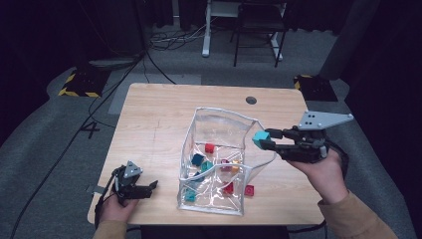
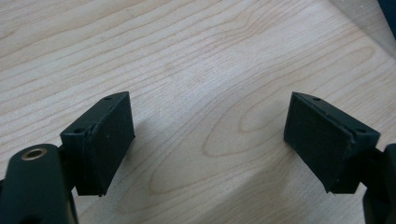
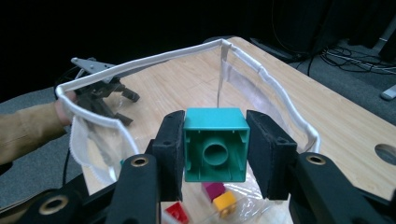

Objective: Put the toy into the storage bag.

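Pale wood worktop [image 1: 159, 119] carries everything. Nearest, the left tongs [image 1: 144, 189] lie low on its near left corner, held in a hand [image 1: 117, 206] and pointing right, jaws wide apart over bare wood with nothing between them. At right, a hand [image 1: 323, 172] in a tan sleeve holds the right tongs [image 1: 266, 139] raised and level, pointing left at the rim of a clear bag [image 1: 219, 114]. Their pads are clamped on a teal block [image 3: 215, 143], hollow underside with its round tube facing the camera. The block hangs just over the bag's right edge. Red, teal and orange blocks [image 1: 210, 148] lie inside; one red block [image 1: 249, 189] lies just outside it.
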The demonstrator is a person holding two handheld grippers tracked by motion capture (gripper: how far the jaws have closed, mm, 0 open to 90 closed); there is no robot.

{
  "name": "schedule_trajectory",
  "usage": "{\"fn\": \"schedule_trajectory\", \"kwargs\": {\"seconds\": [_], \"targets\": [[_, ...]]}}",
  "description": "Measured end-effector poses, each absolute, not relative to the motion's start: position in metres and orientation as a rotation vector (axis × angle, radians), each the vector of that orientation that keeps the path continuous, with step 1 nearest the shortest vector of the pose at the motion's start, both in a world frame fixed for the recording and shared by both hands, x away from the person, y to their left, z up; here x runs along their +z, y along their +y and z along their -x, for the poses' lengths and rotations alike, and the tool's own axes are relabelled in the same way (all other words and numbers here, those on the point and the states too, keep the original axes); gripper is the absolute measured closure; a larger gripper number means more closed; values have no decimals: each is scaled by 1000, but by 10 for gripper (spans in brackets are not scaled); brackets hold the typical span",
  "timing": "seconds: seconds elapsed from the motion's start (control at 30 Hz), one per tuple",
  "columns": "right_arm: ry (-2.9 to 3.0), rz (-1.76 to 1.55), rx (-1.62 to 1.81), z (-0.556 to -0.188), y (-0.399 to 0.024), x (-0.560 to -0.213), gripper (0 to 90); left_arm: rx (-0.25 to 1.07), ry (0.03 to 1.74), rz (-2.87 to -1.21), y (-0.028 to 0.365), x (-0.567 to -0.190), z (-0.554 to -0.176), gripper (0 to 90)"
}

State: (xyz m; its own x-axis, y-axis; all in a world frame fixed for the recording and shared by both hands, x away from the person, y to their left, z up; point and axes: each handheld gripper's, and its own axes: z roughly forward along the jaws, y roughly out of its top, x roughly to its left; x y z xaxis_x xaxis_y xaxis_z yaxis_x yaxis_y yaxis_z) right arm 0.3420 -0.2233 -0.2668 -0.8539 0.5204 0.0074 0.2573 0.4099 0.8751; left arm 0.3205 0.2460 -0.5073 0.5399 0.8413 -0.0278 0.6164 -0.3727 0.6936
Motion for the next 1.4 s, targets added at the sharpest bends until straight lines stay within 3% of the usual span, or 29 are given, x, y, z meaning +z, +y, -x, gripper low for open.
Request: {"fn": "schedule_trajectory", "kwargs": {"seconds": [0.8, 1.13, 1.23, 1.4], "targets": [[2573, -697, 1283, -408, -154, -293, 588, 435, 1171, -2116, 246, -507, -320, 164], [2666, -689, 1181, -416, -131, -309, 584, 435, 1171, -2116, 246, -507, -320, 164], [2663, -681, 1207, -414, -129, -311, 478, 435, 1170, -2118, 246, -507, -320, 164], [2613, -675, 1262, -406, -139, -304, 427, 435, 1170, -2118, 246, -507, -320, 164]]}}
